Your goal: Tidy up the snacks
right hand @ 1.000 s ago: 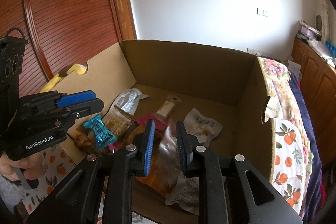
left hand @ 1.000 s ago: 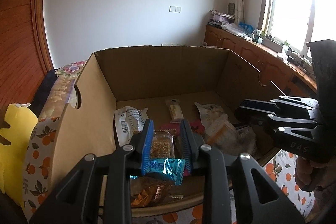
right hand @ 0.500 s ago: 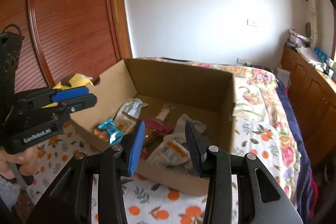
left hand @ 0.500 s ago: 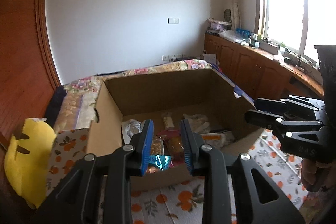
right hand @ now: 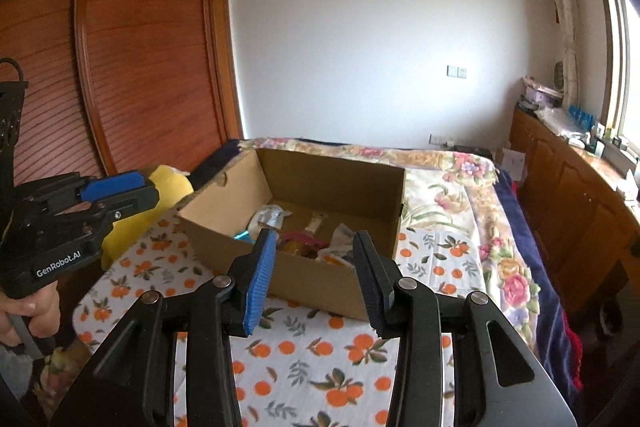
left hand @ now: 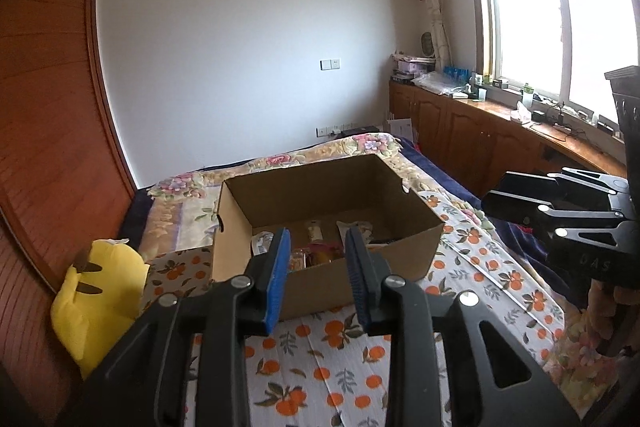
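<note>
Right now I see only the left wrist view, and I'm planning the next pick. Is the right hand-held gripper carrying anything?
Observer: No. The right hand-held gripper is open with nothing between its fingers, short of the box.
Operator: Is any snack in the box hidden from me?
Observer: Yes. A blue packet lies by the box's left wall, near the front.
Operator: And how is my own gripper held?
Observer: A hand grasps the handle of the left hand-held gripper. Its jaws are opening, with nothing between them.
</note>
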{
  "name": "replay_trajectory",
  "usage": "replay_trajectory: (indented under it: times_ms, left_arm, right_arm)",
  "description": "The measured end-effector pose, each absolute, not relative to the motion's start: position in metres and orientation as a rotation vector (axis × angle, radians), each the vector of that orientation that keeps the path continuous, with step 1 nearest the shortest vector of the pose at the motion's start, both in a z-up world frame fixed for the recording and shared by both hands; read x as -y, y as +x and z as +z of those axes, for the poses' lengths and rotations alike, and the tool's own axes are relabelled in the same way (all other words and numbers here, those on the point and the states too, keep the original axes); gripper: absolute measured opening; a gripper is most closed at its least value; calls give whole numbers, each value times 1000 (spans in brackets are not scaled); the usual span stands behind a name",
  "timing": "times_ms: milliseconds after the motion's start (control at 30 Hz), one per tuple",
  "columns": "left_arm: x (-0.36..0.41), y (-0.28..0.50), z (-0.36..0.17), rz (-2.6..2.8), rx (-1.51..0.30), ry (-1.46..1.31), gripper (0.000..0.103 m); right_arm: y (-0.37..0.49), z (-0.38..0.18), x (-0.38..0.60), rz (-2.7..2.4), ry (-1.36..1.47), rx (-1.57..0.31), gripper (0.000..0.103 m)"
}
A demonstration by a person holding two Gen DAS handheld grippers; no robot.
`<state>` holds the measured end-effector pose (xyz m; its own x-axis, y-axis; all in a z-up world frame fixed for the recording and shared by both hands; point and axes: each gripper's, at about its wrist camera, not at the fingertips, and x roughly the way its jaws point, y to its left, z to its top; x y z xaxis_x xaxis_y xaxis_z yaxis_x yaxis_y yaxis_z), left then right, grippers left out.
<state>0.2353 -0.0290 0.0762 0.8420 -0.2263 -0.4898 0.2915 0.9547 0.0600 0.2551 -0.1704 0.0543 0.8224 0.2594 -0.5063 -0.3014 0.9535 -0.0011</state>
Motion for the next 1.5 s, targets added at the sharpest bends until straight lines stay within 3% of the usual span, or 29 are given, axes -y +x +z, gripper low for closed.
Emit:
replay_trajectory:
  times_ms: [133,233,300,367,433,533,767,800,867,900,1500]
  left_arm:
    - [29,220,80,-253,-490,145,40]
    - [29,209,82,-237,-480,137,49]
    - [29,202,82,-214,-475,134,50]
    - [28,193,82,-198,-462,134,56]
    - [26,185,83,-192,-440,117,70]
    - [24,173,84,-187,-428,101,75]
    - [24,149,83,-151,-406,120,78]
    - [24,146,83,-155,-407,119,81]
    - [24,140,83,-157,-402,118,101]
    - [23,137,83,-161,-398,115,103]
    - [16,73,62,-62,-383,108,103]
  right_arm:
    - [239,56,170,285,-73,-514,51]
    - [230,56,171,263,-63,-502,71]
    - [223,56,173,252,-46,-493,85]
    - [217,57,176,238,-48,-481,90]
    - [209,58,177,223,-54,-475,93]
    - [201,58,179,218,-53,-474,103]
    - [186,55,182,204,-43,-474,103]
    - [185,54,182,204,-41,-471,103]
    - [180,54,182,196,-38,-464,103]
    - [177,55,183,194,-34,-462,103]
    - [116,49,188,143,-10,-430,103]
